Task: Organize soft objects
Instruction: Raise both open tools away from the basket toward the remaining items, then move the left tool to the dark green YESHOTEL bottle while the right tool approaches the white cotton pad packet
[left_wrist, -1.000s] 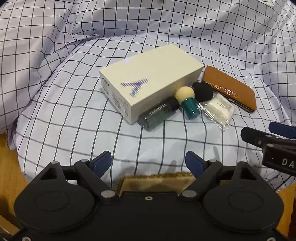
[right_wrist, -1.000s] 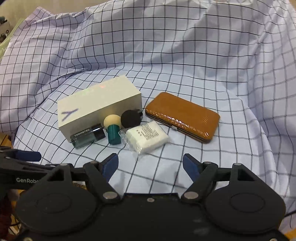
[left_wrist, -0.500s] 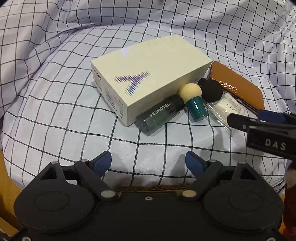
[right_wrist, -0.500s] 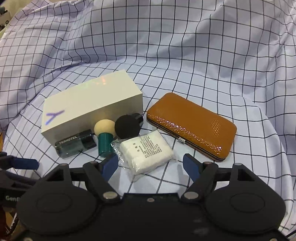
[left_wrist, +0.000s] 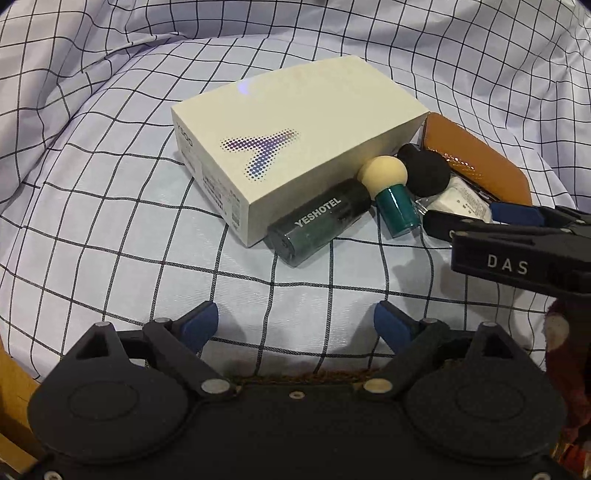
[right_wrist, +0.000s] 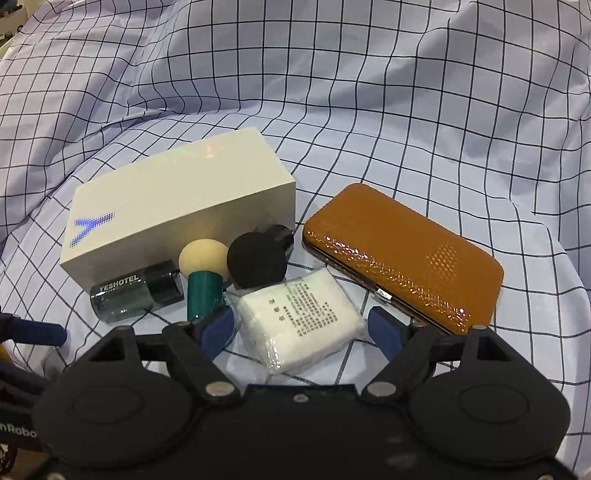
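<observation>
Sealed white packet of cotton pads (right_wrist: 299, 317), soft and slightly puffed in clear film, lying on the checked cloth (right_wrist: 369, 110) toward its near edge, touching nothing rigid on its front side and so open to a straight approach. Right gripper (right_wrist: 301, 328) spread either side of it, jaws just widened, pads not pressing: placed, by the look of it, to bracket the packet before any squeeze. Small printed text on the packet's label, too fine to read. Just behind, black sponge puff (right_wrist: 256, 264) and cream sponge on a teal handle (right_wrist: 203, 273), both leaning against the cream box (right_wrist: 177, 206), probably propped there to stop rolling. Dark green bottle (left_wrist: 317, 229) lying along the box's long side, marked YESHOTEL in white. Purple dotted Y-shaped logo on the box. Tan glossy case (right_wrist: 402, 258) beside the packet toward the cloth's right, metal clasp facing front. Left gripper (left_wrist: 295, 325) also spread, jaws just widened, nothing between them, over bare cloth near its front edge. DAS legible on the right gripper's side in the left view.
</observation>
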